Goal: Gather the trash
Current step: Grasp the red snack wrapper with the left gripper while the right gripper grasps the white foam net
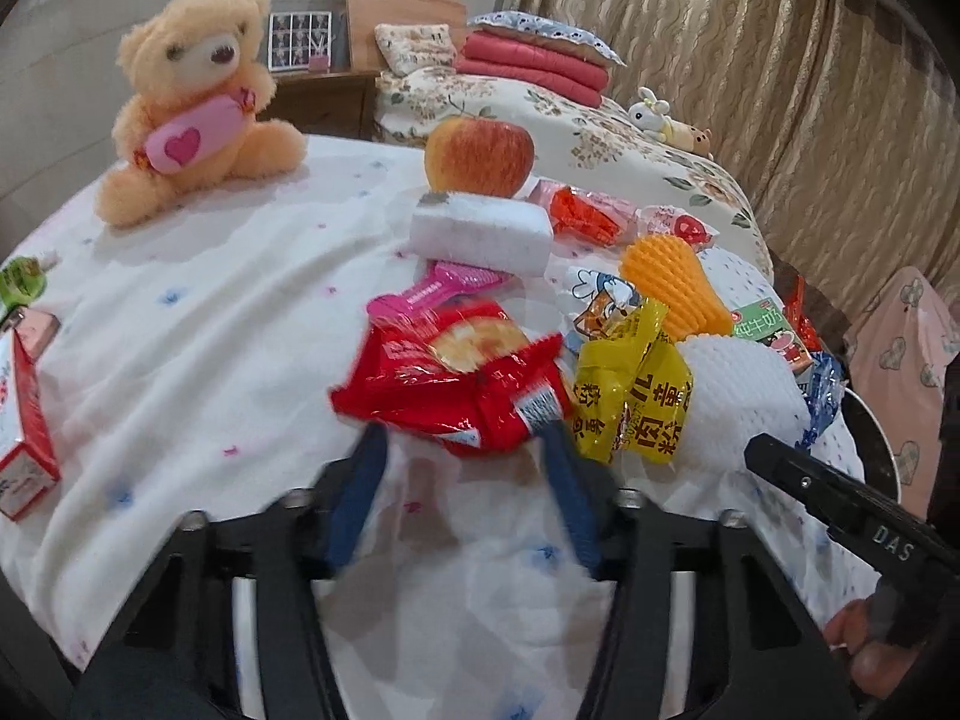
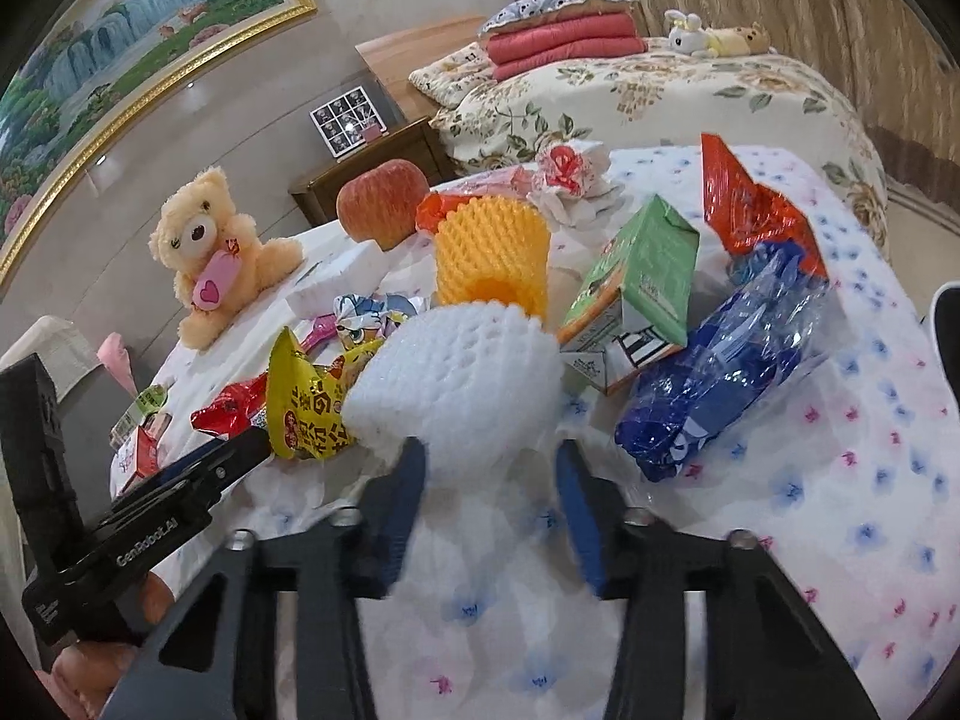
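Both grippers are down at the near edge of the trash pile on the cloth-covered worktop [image 1: 198, 324], side by side; the left gripper [image 1: 465, 447] has its fingers partly apart, straddling the near end of the red snack wrapper [image 1: 456, 378] at the centre of the left wrist frame, and I cannot tell whether the pads actually press it. The right gripper [image 2: 489, 468], fingers likewise partly apart, sits at the base of the white foam fruit net [image 2: 456, 366], mid-frame in the right wrist view, grip unconfirmed. The yellow wrapper [image 1: 630, 396] lies wedged between the two targets, so lifting either could drag it along or flick it off the pile. The crinkly film could slip from a shallow pinch; the soft net may squash and spring free. The apple [image 1: 479, 156] and teddy bear [image 1: 198, 102], upper left, aren't trash
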`<state>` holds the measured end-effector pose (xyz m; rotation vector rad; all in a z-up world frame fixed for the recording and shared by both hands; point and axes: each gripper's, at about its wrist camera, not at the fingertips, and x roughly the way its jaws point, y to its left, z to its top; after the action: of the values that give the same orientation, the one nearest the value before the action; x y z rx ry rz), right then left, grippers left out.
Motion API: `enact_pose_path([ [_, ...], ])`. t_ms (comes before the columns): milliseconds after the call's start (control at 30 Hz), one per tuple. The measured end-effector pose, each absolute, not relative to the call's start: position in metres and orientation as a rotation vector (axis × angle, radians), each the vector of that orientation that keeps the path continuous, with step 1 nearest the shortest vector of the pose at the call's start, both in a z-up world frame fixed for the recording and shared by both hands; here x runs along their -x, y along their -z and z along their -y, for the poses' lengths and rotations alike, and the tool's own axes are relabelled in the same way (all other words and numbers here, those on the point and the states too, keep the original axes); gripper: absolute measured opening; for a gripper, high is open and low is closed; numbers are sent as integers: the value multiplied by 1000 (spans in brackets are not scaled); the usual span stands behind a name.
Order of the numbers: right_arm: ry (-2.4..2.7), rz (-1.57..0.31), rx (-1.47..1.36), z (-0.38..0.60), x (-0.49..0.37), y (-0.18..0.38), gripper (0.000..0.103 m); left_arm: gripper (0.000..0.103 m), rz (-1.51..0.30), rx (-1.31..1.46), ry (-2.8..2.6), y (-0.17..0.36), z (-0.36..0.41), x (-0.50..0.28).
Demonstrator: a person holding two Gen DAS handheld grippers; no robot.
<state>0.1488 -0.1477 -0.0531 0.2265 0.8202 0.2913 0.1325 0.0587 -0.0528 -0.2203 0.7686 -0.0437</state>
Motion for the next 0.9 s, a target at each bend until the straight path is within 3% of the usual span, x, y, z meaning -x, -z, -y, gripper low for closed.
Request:
enact_pose_path([
  [33,-294,-829,-234,149,-150,55,22,33,-774,224,48,54,-59,-133],
  [100,-298,-834,-247,151,-150,57,17,11,-782,232,58,56,-59,-135],
  [167,-300,-826,-248,152,-149,57,12,5,-780,234,68,57,-59,-133],
  [267,-303,-817,-251,154,-146,55,12,5,-775,235,69,55,-59,-128],
  [333,-309,-818,-258,154,-144,54,18,5,-762,243,60,52,-63,-122],
  [400,-323,-822,-279,156,-144,54,24,13,-748,233,51,49,-67,-118],
  [433,-325,-822,-278,155,-143,54,32,19,-743,232,49,48,-70,-116],
  [467,-324,-818,-275,155,-142,53,38,37,-739,237,37,46,-73,-114],
  [500,-328,-813,-276,155,-141,52,50,50,-731,246,27,44,-77,-113],
  [700,-339,-804,-286,149,-142,49,53,57,-722,290,46,37,-85,-124],
  [867,-322,-824,-354,154,-154,54,54,56,-747,310,59,43,-84,-141],
  [900,-309,-825,-357,155,-157,55,53,53,-751,307,62,45,-83,-143],
])
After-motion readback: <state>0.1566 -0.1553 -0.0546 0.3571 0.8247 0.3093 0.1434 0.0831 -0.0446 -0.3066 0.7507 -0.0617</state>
